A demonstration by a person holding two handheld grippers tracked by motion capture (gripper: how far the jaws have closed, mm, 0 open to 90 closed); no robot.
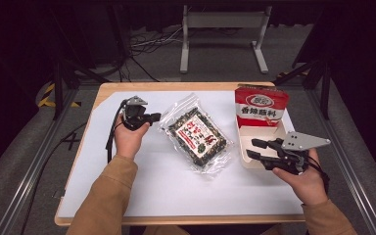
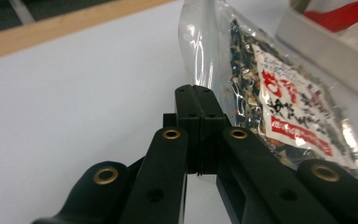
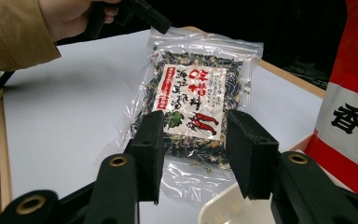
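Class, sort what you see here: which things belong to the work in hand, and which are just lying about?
In the work:
- clear plastic bag of dark dried mix with a red and white label
- white rectangular plastic tray
- red and white printed pouch, standing in the tray
- left hand-held gripper, shut
- right hand-held gripper, open

Lying about:
- white metal stand on the floor
- black cables on the floor

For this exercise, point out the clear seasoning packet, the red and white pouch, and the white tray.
Clear seasoning packet (image 1: 197, 133), high view, on its printed label.
Red and white pouch (image 1: 260, 107), high view, on its front face.
White tray (image 1: 245, 160), high view, on its near left rim.
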